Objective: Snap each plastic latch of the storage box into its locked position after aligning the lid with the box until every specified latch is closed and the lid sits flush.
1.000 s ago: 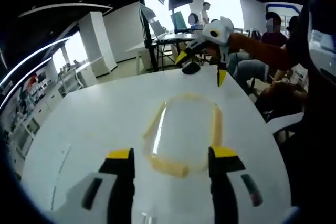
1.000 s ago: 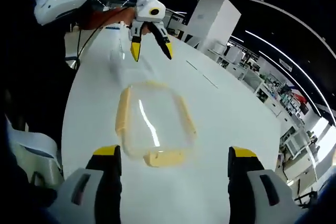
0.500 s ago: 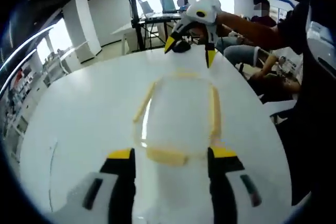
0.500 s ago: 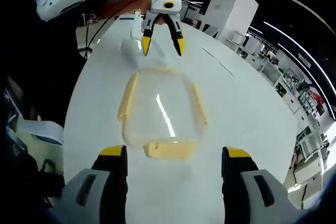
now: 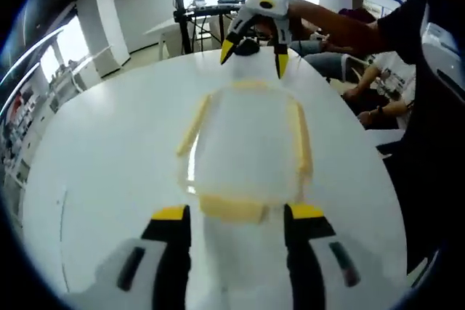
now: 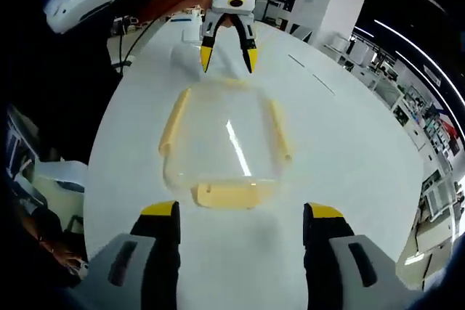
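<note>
On the white table (image 6: 349,128), the light, stiff storage box (image 6: 221,143) needs pressing at its yellow latches (image 6: 234,194); both grippers (image 5: 236,215) (image 6: 240,215) gape empty.

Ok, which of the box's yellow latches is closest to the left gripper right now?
The short end latch, lying crosswise just ahead of the left gripper. The two long side latches run away from it, and the far end latch sits by the right gripper.

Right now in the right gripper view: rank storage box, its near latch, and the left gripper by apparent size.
1. storage box
2. left gripper, though it is farther off, so unsure
3. near latch, looks close to the left gripper in size
</note>
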Motion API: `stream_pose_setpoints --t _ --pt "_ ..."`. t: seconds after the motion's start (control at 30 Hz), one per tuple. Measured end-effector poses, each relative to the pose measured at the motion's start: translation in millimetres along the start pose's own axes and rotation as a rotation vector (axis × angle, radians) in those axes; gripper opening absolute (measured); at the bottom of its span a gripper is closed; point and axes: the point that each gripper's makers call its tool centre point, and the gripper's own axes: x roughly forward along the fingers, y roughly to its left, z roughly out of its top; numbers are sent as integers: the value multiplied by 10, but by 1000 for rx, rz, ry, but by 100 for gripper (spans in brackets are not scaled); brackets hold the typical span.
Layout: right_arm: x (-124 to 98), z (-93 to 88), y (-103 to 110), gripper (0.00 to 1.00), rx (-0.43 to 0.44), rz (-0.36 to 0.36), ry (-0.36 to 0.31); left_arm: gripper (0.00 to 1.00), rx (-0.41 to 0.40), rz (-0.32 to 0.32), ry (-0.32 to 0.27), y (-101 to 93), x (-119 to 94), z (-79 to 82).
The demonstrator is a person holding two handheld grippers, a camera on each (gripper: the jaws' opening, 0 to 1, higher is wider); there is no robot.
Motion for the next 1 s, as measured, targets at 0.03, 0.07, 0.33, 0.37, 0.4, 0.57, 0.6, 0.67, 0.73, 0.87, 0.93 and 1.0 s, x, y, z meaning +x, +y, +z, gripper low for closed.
stream_pose_setpoints --t 0.03,0.07,0.33,0.37,0.4,0.57,0.6,0.67,0.73,0.87,0.93,1.0 --pt "9 -17 -3 68 3 8 5 51 1 -6 6 3 18 -5" --pt "21 -31 -14 66 10 16 7 51 2 -13 12 6 39 -16" --pt "81 -34 -21 63 36 52 6 50 15 -34 38 22 93 -52" --pt "88 -15 -9 62 38 66 -1 50 21 -50 46 8 102 -70" --pt "96 5 4 62 39 79 -8 50 27 -67 54 -6 110 -87" --pt "129 55 33 61 46 108 -11 49 28 -93 57 -14 127 -120" --pt "145 50 40 61 45 113 -6 49 22 -97 54 -19 133 -116" --pt "167 35 56 60 51 125 5 49 26 -101 55 -22 140 -118" --pt "194 26 88 57 52 142 13 49 26 -101 58 -10 153 -123" --pt "223 44 123 55 60 160 13 48 43 -99 67 3 158 -139" --pt "237 53 133 53 57 164 14 48 57 -96 74 8 171 -149" --pt "248 62 124 51 66 163 15 48 72 -98 74 15 172 -147"
